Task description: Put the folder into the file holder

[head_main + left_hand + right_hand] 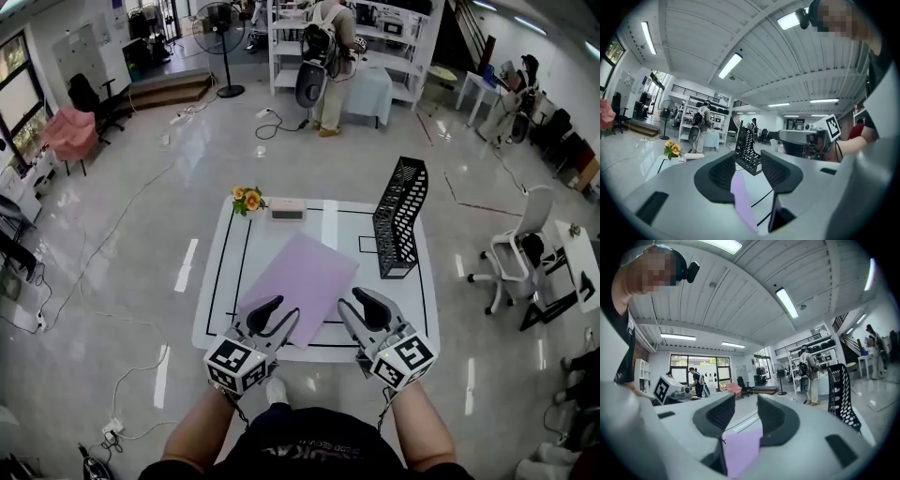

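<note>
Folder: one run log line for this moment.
folder flat on table; file holder upright, apart; left hand-held gripper open at folder edge; right hand-held gripper open at folder edge

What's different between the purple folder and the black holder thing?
The folder is pale purple and solid; the file holder is black and full of holes. The folder lies flat; the file holder stands upright. The folder is nearer the person, and the file holder is farther back on the right. Both sit on the white mat, not touching.
</note>
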Available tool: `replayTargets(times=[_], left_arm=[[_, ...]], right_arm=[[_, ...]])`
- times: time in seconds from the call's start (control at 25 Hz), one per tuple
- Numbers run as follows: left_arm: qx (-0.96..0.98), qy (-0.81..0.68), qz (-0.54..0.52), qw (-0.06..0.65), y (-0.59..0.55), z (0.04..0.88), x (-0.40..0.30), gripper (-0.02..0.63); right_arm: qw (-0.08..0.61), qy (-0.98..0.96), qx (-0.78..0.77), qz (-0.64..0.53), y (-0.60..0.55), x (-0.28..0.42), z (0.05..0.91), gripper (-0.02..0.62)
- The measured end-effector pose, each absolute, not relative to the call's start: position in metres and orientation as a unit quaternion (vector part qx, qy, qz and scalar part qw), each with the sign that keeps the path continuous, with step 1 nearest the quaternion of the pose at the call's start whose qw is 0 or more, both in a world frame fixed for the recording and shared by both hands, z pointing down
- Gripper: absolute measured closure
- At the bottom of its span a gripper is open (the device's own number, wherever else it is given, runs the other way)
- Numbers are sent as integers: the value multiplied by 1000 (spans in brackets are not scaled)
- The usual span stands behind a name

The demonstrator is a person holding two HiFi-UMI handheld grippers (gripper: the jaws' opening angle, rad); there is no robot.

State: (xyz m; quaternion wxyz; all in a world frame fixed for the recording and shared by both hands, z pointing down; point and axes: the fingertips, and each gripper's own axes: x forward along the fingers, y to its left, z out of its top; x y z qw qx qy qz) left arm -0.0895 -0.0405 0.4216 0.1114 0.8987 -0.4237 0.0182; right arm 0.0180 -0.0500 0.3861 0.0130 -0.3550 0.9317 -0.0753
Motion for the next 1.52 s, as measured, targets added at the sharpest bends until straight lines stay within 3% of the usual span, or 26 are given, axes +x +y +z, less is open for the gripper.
replayTargets(times=[0.12, 0.16, 0.24, 1.04, 1.52], left_arm=[[904, -412, 34, 110, -59, 428, -101, 283], [906, -407, 43, 108, -64, 431, -104, 251], [912, -394, 58, 100, -71, 435, -109, 233], [932, -329, 94, 121, -150, 466, -139, 215], [915, -332, 160, 166, -204, 529, -122, 210]], right_arm=[[16, 928, -362, -87, -61, 5, 392, 356], [13, 926, -366, -91, -64, 2, 395, 317], [9, 920, -380, -98, -70, -4, 399, 300], [-38, 860, -484, -154, -116, -1, 449, 296], [-77, 816, -519, -242, -173, 35, 540, 296]])
